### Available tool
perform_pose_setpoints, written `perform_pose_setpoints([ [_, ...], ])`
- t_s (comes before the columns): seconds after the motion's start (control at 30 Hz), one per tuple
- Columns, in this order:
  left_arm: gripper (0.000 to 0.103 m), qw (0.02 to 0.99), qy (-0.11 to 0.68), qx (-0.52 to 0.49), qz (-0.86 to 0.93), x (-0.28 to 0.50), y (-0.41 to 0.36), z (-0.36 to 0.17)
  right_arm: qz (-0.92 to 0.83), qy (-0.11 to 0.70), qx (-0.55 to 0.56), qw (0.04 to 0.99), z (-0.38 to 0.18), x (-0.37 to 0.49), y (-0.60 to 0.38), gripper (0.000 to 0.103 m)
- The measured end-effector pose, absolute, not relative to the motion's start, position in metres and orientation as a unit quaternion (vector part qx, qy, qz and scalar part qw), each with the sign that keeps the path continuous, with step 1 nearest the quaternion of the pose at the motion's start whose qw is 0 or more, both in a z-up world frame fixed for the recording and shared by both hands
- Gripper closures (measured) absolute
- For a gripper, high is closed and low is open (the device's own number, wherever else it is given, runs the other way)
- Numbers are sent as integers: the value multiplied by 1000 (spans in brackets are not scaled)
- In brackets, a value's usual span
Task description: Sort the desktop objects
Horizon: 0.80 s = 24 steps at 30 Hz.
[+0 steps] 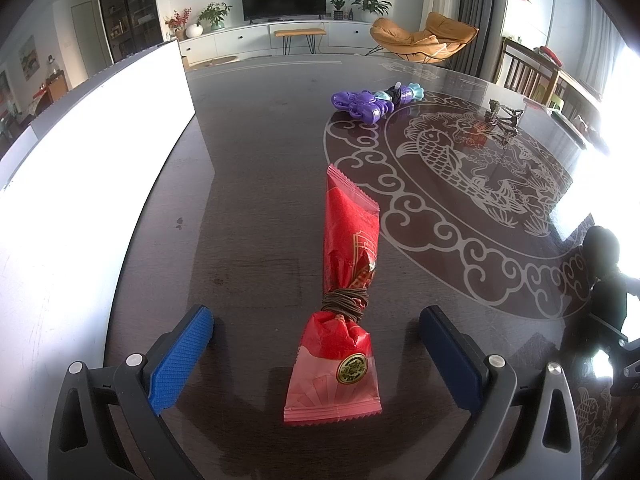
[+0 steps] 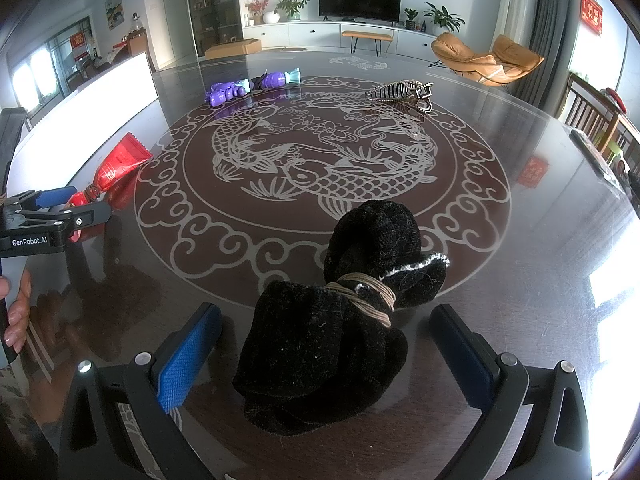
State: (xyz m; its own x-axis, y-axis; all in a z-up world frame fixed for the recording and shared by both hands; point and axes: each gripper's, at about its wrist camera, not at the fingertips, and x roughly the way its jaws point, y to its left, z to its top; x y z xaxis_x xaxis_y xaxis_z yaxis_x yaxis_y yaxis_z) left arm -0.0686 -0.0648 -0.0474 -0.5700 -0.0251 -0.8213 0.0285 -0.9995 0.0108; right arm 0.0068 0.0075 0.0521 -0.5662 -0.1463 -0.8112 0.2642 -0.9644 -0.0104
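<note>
our left gripper (image 1: 316, 354) sits spread wide around the red snack packet (image 1: 344, 280), cinched with a rubber band, beside the white bin (image 1: 92, 152). rightward, our right gripper (image 2: 326, 354) gapes astride the black sock bundle (image 2: 340, 320), so both look lined up for a grab.

Left tongs (image 1: 316, 354) w/ blue ribbed pads, black frame, silver screws, right tongs (image 2: 326, 354) seemingly alike
</note>
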Motion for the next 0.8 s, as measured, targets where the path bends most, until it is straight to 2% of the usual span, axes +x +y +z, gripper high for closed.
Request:
perform_pose_setpoints([
  [0.37, 0, 7, -5, 471, -882, -68, -66, -49, -874, 71, 462, 133, 53, 4, 8, 0],
  [0.43, 19, -6, -10, 462, -887, -62, -63, -45, -863, 66, 477, 151, 54, -1, 12, 0],
  [0.5, 67, -24, -23, 450, -892, -53, -55, -40, -855, 31, 492, 160, 58, -6, 19, 2],
  [0.53, 76, -30, -26, 451, -892, -52, -52, -39, -855, 25, 495, 155, 60, -8, 22, 7],
  [0.6, 77, -42, -17, 454, -890, -47, -49, -36, -854, 67, 500, 128, 62, -8, 16, 51],
  [0.63, 77, -48, -7, 451, -891, -40, -50, -33, -851, 72, 505, 128, 65, -8, 15, 62],
  [0.67, 77, -53, 2, 444, -894, -33, -51, -29, -847, 61, 512, 132, 67, -7, 16, 66],
  [0.8, 77, -62, 53, 411, -908, -1, -69, 4, -857, 49, 493, 144, 91, 5, 8, 67],
])
